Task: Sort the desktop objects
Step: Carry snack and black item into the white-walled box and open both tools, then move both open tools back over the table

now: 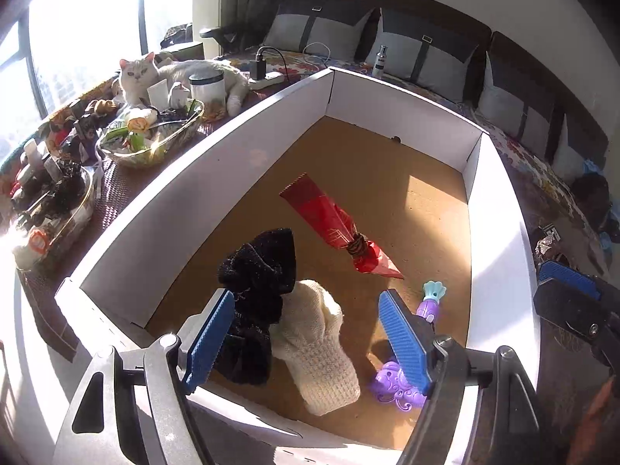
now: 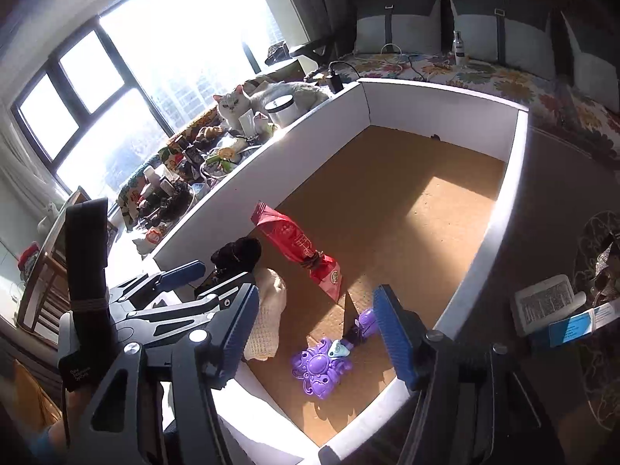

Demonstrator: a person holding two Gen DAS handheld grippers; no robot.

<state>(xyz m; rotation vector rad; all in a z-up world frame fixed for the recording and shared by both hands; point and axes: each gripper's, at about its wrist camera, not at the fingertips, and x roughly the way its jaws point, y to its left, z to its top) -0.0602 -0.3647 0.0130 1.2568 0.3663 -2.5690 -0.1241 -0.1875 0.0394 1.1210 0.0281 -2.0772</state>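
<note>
A white-walled box [image 1: 217, 178] with a brown cardboard floor sits on the tabletop [image 1: 128, 190], and both grippers hang over its near end. The left gripper [image 1: 306, 339] has its blue pads spread wide and holds nothing; below the gap lie a black knitted glove [image 1: 257, 275] and a cream knitted glove [image 1: 317, 345], the two overlapping at the near left corner of the box. The right gripper [image 2: 316, 331] is likewise spread apart and empty, above a purple plastic toy [image 2: 319, 368] on the box floor near the front wall. A red foil bag [image 1: 333, 228], tied near one end, lies farther in, apart from the gloves. Left of the box, a glass bowl [image 1: 155, 131] holds mixed small items, too cluttered to name with confidence. Behind it a white cat [image 1: 174, 73] lies beside a white jar [image 1: 207, 85] with a dark lid. To the right of the box, a small white packet [image 2: 546, 300] rests on the tabletop.
</note>
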